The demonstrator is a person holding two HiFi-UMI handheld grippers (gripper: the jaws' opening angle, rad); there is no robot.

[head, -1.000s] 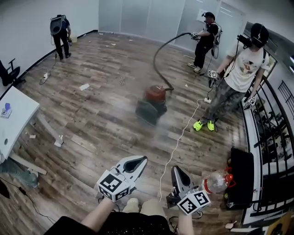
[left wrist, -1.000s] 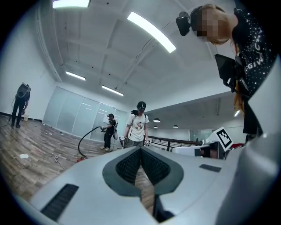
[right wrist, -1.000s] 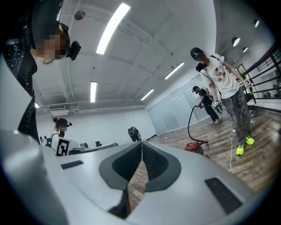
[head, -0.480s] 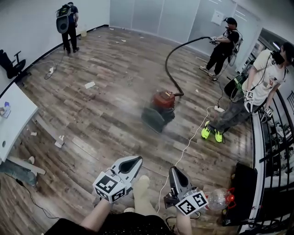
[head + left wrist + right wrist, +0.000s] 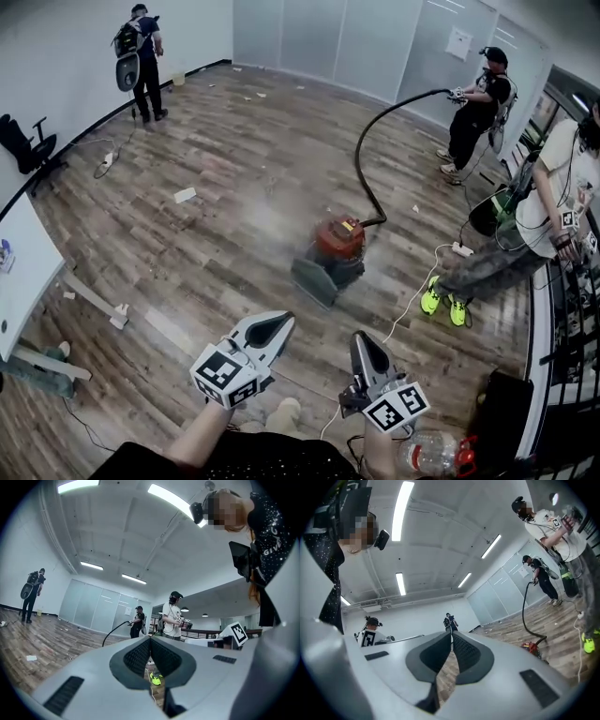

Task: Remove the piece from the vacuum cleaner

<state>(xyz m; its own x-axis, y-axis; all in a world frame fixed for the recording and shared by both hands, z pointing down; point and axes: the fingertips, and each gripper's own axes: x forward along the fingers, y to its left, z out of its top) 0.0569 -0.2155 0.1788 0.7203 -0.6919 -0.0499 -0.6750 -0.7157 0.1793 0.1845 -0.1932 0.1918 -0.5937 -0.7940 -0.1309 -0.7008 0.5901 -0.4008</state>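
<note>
The vacuum cleaner has neared; only gripper views show ceiling lights.

- Black speckled garment, at two o'clock in the left gripper view: pale letters, seemingly "GIV", the rest cut off.
- White sheet on the glass wall, at one o'clock in the head view: too small to read.
- Yellow label on the vacuum cleaner: unreadable.

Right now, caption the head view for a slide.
Shut left gripper and right gripper point toward the red vacuum cleaner.
</note>
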